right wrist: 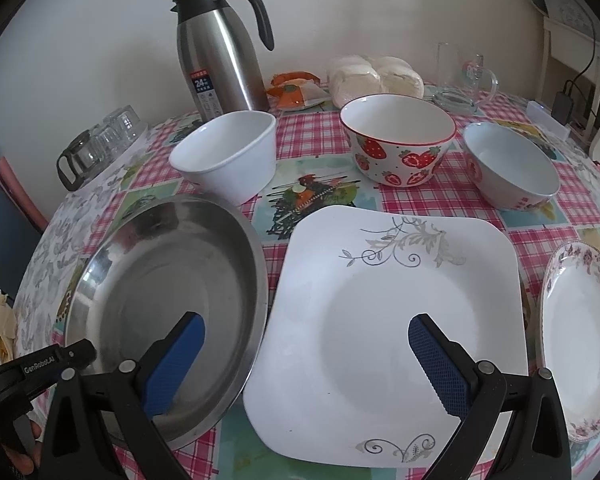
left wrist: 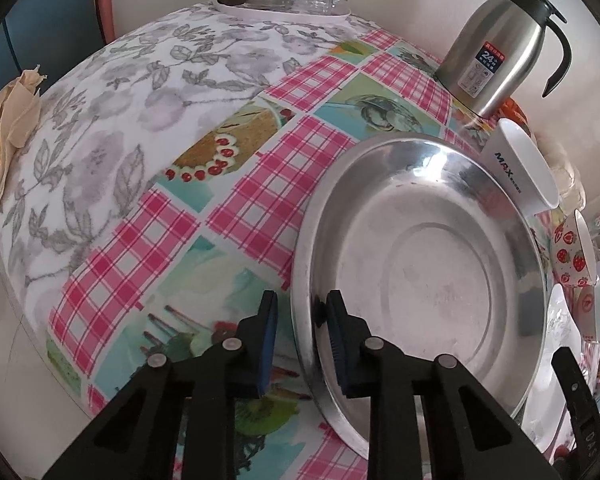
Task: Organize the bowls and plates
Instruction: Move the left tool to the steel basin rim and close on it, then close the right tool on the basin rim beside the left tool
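Left gripper (left wrist: 300,320) had narrowed its jaws astride the near rim of the steel plate (left wrist: 428,264), one pad outside and one inside; whether both pressed the metal I could not tell, though a rim pinch probably suited so shallow a dish. That plate lay on the checked tablecloth (left wrist: 252,196), its edge just over the square white plate (right wrist: 380,320). Right gripper (right wrist: 306,360) hovered wide apart above both, holding nothing. 3 bowls stood behind.

A steel thermal jug (right wrist: 220,60) with black handle stands on the counter's (left wrist: 148,248) pink checked cloth, near a bag of white buns (right wrist: 374,78) and a clear glass mug (right wrist: 470,80).
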Demonstrator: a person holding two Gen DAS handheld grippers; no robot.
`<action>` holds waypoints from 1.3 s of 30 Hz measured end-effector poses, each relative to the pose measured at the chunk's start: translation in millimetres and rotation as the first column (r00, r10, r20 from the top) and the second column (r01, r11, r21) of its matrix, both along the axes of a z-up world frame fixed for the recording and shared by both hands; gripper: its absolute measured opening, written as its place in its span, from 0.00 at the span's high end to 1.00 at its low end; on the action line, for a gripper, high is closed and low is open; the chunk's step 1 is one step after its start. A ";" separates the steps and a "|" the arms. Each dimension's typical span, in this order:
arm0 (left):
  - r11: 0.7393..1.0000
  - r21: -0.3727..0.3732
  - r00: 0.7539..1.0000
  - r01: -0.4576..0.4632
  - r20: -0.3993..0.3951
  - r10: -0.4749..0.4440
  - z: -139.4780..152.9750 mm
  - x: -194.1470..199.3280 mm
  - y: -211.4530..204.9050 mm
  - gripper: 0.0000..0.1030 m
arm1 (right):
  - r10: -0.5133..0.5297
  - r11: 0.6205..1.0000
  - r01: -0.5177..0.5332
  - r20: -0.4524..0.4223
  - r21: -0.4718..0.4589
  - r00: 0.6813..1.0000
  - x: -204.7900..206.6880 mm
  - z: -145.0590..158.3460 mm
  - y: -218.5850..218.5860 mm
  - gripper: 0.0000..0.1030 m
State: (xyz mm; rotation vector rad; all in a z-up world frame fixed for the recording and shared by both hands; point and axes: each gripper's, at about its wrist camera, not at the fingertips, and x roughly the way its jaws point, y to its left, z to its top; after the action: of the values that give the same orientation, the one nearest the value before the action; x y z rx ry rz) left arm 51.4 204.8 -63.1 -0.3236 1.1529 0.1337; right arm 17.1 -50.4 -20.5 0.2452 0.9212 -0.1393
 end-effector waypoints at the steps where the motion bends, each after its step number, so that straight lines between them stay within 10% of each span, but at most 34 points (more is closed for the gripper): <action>1: 1.000 0.001 1.000 0.000 0.002 0.000 0.0 -2.8 1.8 0.75 | 0.007 1.000 -0.007 0.002 0.002 1.000 0.0 0.0 1.3 0.00; 8: 0.999 0.001 0.999 -0.035 0.015 0.035 0.4 -14.8 19.1 0.75 | 0.127 0.991 -0.127 0.015 0.026 0.992 1.7 0.0 26.8 0.02; 24: 0.998 0.004 0.998 -0.059 0.036 0.058 0.1 -24.0 33.9 0.73 | 0.256 0.966 -0.253 -0.052 0.056 0.965 4.7 -14.7 58.0 0.51; 39: 0.997 0.064 0.999 -0.048 0.000 0.048 3.4 -25.2 28.7 0.74 | 0.395 0.919 -0.391 -0.090 0.053 0.914 -2.8 -21.0 82.9 0.69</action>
State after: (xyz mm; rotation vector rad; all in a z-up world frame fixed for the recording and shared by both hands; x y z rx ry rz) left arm 26.2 233.5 -59.7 -0.2942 1.1401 0.2130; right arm 14.3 32.6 -41.6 0.0801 1.0548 0.2402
